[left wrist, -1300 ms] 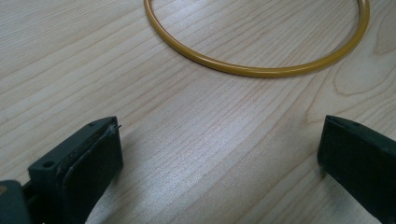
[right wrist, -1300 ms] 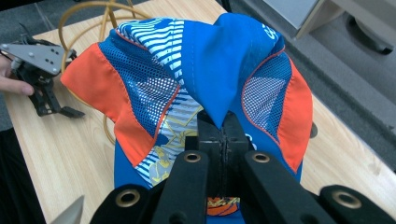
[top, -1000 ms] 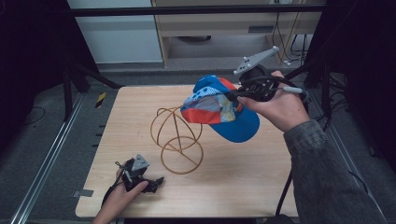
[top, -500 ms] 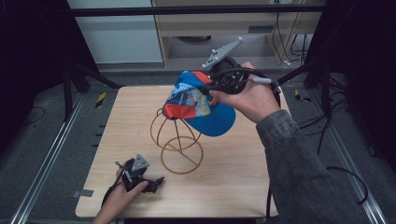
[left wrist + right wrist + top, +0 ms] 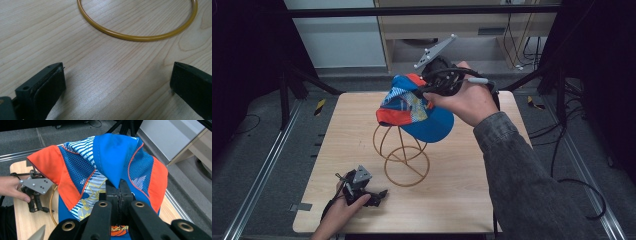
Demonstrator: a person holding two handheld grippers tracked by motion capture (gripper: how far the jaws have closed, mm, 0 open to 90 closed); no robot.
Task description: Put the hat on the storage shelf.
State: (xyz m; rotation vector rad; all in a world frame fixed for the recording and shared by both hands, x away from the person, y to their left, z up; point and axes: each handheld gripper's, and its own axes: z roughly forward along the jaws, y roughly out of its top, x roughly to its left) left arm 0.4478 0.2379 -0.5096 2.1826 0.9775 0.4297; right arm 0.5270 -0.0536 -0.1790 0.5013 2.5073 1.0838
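Holding one cap (image 5: 414, 107), one stand (image 5: 404, 155) (wire), two tongs

A: What does the cap (image 5: 414, 107) look like?

B: It has blue, orange and striped white panels with blue mesh and a blue brim. It is held in the air, crown crumpled, just above the top of the stand.

A: And the stand (image 5: 401, 156)?

B: A gold wire frame, upright on the wooden surface (image 5: 472, 175), with a round ring base.
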